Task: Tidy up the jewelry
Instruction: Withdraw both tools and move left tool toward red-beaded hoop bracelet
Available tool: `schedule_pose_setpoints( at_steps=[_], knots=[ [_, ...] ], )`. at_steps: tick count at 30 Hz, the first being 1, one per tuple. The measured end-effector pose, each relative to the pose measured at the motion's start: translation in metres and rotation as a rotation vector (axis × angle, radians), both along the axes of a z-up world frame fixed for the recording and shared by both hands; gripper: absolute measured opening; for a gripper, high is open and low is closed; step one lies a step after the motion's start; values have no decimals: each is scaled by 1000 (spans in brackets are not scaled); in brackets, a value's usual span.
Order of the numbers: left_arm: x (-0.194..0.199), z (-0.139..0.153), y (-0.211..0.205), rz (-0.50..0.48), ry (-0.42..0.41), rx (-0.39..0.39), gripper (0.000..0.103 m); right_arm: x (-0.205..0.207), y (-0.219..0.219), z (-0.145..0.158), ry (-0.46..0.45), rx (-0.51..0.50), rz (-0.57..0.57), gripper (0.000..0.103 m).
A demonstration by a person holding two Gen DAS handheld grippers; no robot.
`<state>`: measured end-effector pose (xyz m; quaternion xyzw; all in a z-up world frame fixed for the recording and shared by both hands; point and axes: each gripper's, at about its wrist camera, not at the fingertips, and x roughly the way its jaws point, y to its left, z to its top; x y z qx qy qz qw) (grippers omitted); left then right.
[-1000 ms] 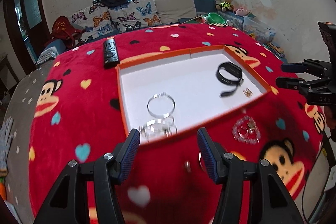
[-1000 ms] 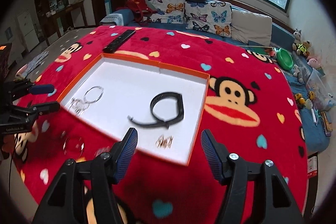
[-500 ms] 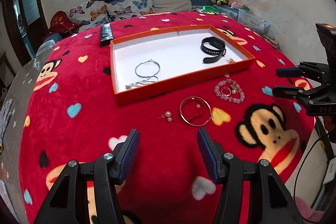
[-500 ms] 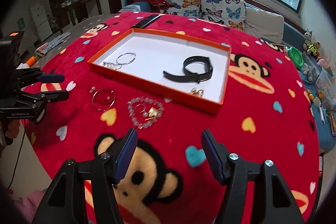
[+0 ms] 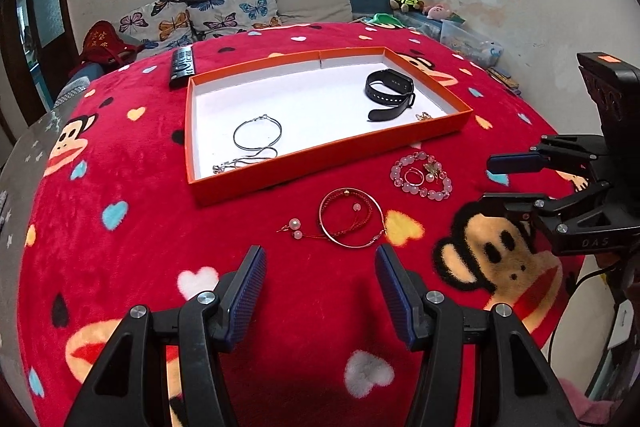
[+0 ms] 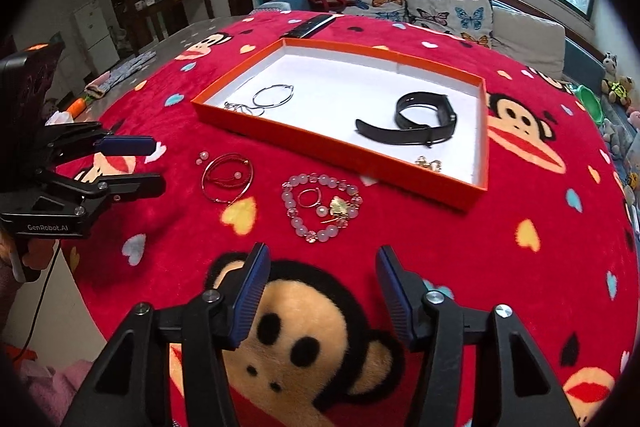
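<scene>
An orange tray (image 5: 320, 157) (image 6: 340, 147) with a white floor holds a black wristband (image 5: 390, 93) (image 6: 424, 119), a silver bangle (image 5: 258, 133) (image 6: 274, 95), a silver chain (image 5: 240, 163) and small gold earrings (image 6: 429, 163). On the red blanket in front lie a thin bangle with red cord and pearl beads (image 5: 350, 223) (image 6: 228, 177) and a pink bead bracelet with a ring and gold charm (image 5: 422, 173) (image 6: 320, 207). My left gripper (image 5: 320, 283) (image 6: 138, 163) is open and empty, just short of the bangle. My right gripper (image 6: 320, 283) (image 5: 508, 183) is open and empty, near the bead bracelet.
A black remote (image 5: 182, 67) (image 6: 312, 25) lies beyond the tray. The round table's edge (image 6: 80, 283) drops off at the left in the right wrist view. A sofa with butterfly cushions (image 5: 224, 11) stands behind.
Both grippers have pulled back from over the tray toward the table's near side. The loose jewelry in front of the tray has come into view. Both stay open.
</scene>
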<state>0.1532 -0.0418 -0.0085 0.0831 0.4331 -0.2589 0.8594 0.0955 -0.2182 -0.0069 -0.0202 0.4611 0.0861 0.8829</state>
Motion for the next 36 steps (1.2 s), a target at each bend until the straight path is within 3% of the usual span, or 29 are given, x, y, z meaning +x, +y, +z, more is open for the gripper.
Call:
schedule_pose_setpoints(
  at_steps=[9,14,18,26,36],
  knots=[
    [4,-7,-14,5,37,-40,61,3,-2,-4,4,17,2,59],
    [11,-3,-27,33,26,-52,81,6,-6,-6,4,29,-2,59],
    [20,-6,-44,51,29,-26,82,6,-12,-9,5,43,-11,59],
    [30,-21,-71,23,-3,49,62,5,-23,-14,10,61,-29,59],
    [36,-33,-70,26,-9,82,57,8,-26,-18,14,78,-22,59]
  ],
)
